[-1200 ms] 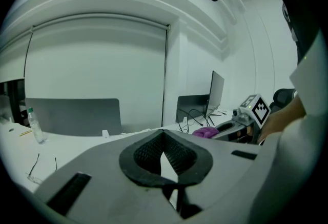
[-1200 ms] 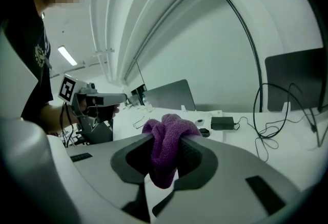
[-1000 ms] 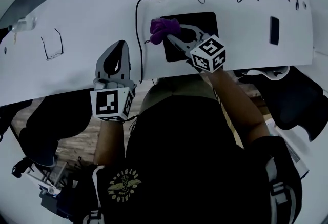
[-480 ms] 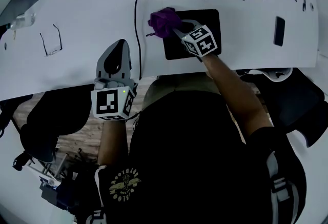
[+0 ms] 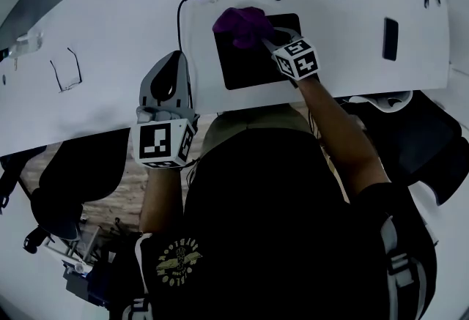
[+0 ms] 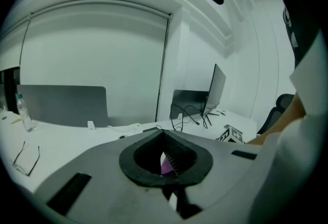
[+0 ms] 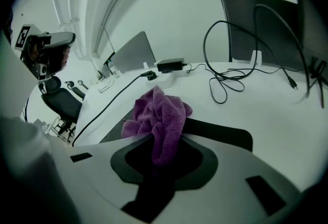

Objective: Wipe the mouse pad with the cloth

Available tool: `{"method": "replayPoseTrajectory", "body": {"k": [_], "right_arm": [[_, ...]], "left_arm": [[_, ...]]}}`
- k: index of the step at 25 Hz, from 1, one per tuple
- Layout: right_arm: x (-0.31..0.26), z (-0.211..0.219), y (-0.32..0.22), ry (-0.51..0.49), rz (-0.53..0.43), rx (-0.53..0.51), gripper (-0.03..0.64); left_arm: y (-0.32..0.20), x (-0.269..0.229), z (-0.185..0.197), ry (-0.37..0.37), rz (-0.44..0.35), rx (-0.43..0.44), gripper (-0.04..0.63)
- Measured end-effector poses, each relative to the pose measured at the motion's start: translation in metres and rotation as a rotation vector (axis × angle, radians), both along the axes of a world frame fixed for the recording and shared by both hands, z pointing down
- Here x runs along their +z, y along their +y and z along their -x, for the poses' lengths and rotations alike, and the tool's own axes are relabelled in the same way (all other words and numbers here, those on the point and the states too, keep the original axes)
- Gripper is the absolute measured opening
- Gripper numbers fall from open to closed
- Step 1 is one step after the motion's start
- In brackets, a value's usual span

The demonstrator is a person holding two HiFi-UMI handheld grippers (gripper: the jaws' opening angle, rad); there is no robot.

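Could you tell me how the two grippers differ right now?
The right gripper is shut on the purple cloth; the left gripper is shut on nothing. The right one is at the mouse pad's far left corner; the left one is off the pad, by the desk's near edge. Both have their jaws together.

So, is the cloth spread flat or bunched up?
Bunched up: the cloth is a crumpled wad pinched in the right gripper's jaws, sitting on the pad's corner.
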State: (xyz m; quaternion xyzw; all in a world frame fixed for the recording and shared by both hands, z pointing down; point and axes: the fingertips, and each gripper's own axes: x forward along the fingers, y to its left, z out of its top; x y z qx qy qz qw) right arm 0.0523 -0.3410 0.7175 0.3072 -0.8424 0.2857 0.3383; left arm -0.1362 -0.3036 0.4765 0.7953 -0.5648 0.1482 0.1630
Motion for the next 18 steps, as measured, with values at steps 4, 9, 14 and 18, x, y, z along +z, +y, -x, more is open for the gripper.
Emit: {"method": "replayPoseTrajectory", "body": {"k": [4, 9, 14, 18], "right_arm": [[0.001, -0.027, -0.002, 0.009, 0.014, 0.056, 0.084], [0.001, -0.075, -0.008, 0.031, 0.018, 0.171, 0.086], [0.002, -0.118, -0.009, 0.058, 0.023, 0.294, 0.086], [0.004, -0.14, -0.005, 0.128, 0.025, 0.363, 0.086]], "left_arm": [[-0.004, -0.002, -0.006, -0.005, 0.001, 0.013, 0.002], [-0.011, -0.012, -0.01, -0.009, -0.025, 0.022, 0.002], [-0.015, -0.026, -0.012, -0.012, -0.059, 0.035, 0.002], [-0.009, -0.038, -0.007, -0.016, -0.082, 0.036, 0.002]]}}
